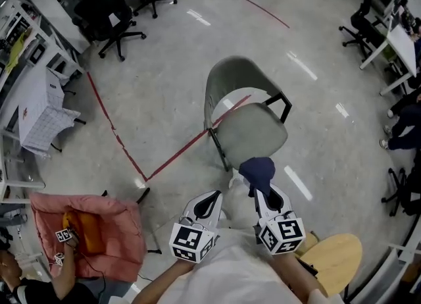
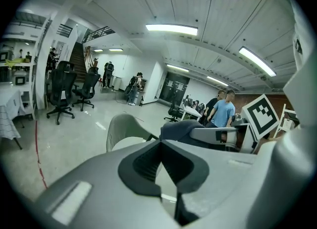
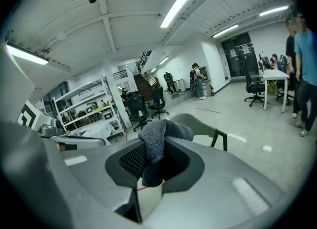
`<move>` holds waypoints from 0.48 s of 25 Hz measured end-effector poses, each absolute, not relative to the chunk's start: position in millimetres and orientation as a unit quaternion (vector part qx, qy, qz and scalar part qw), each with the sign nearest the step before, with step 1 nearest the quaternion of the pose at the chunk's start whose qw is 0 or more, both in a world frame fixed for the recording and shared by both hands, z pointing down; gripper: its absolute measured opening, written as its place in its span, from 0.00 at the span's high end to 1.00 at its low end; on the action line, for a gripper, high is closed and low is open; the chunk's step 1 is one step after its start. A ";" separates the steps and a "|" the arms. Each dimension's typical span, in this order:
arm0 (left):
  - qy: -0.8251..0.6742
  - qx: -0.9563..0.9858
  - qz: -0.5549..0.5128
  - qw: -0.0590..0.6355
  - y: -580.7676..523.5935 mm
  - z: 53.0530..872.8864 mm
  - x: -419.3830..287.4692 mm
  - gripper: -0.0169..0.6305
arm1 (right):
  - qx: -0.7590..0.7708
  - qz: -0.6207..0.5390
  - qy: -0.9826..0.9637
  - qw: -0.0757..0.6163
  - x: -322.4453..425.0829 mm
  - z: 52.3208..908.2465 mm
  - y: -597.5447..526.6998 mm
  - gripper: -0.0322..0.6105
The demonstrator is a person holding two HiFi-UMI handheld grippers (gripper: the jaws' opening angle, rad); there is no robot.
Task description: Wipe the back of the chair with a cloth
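The right gripper (image 3: 153, 162) is clamping the dark blue-grey knitted cloth (image 3: 157, 138) between its fingers, the left gripper (image 2: 161, 166) is sitting closed and empty, and with the grey-green plastic chair (image 1: 238, 80) standing beyond both fingertips, leading cloth-first onto its backrest looks best.

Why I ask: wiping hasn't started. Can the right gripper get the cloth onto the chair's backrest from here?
Probably yes. The right gripper, shut on the cloth, hangs at the front of the seat; the backrest stands beyond it, with nothing else between. It needs a reach across.
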State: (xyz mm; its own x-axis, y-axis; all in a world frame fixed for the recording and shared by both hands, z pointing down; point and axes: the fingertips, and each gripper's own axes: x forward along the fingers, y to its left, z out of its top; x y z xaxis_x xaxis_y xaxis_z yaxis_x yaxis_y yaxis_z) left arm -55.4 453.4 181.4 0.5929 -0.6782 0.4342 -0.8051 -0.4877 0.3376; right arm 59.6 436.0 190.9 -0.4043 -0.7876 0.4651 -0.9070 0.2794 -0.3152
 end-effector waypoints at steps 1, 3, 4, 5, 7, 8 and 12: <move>-0.434 0.854 0.125 0.259 440.4 181.2 -52.2 0.97 | 0.535 0.276 -0.791 0.108 63.4 192.2 422.5 0.83; -0.431 0.855 0.132 0.258 412.8 179.9 -44.7 0.97 | 0.535 0.282 -0.789 0.106 70.8 193.6 395.0 0.83; -0.430 0.855 0.135 0.257 398.2 179.4 -40.6 0.97 | 0.535 0.283 -0.789 0.105 74.3 194.0 380.8 0.83; -0.430 0.855 0.139 0.256 383.8 179.5 -36.4 0.97 | 0.534 0.285 -0.789 0.104 78.0 194.8 366.5 0.83; -0.429 0.853 0.148 0.256 355.7 182.0 -26.8 0.97 | 0.531 0.290 -0.790 0.102 86.6 197.5 338.4 0.83; -0.428 0.853 0.152 0.259 341.6 183.9 -20.4 0.97 | 0.530 0.293 -0.790 0.100 92.4 198.6 324.5 0.83; -0.416 0.854 0.163 0.268 286.6 187.2 9.7 0.97 | 0.511 0.310 -0.798 0.076 116.5 196.4 269.0 0.83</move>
